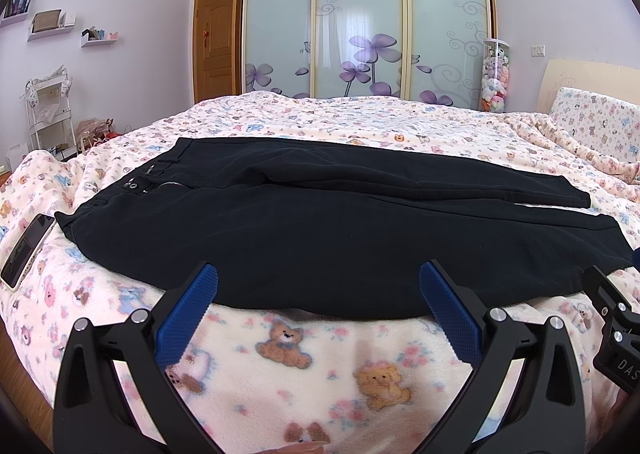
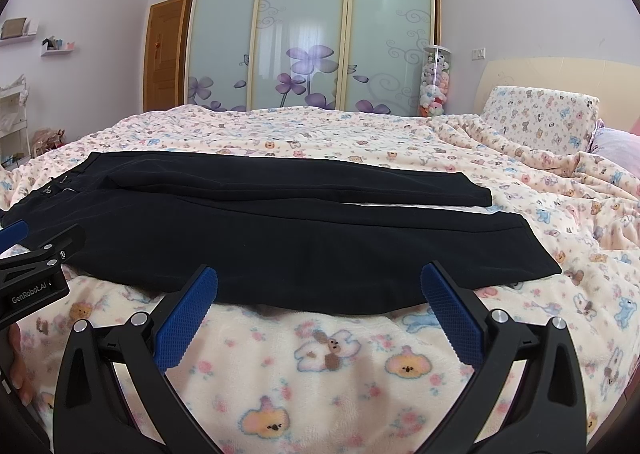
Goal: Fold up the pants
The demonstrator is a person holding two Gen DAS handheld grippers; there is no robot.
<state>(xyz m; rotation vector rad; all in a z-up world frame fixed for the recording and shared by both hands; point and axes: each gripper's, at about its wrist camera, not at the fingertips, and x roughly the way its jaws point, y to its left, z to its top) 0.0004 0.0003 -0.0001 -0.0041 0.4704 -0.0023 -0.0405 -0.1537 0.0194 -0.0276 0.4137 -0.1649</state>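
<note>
Left wrist view: black pants [image 1: 320,222] are lying flat on the bed [image 1: 320,366], long axis running left to right, waistband at left, hems at right. The left hand-held gripper [image 1: 318,286] is hovering wide open, gripping nothing. A label at the right edge, cut off, is perhaps reading "DAS".

Right wrist view: the right hand-held gripper [image 2: 319,286] is gaping empty too; "GenRobot.AI" is showing at left.

left wrist: low, near bed edge | right wrist: same, rightward | shared: pants [image 1: 320,222], wardrobe [image 1: 360,22]
</note>
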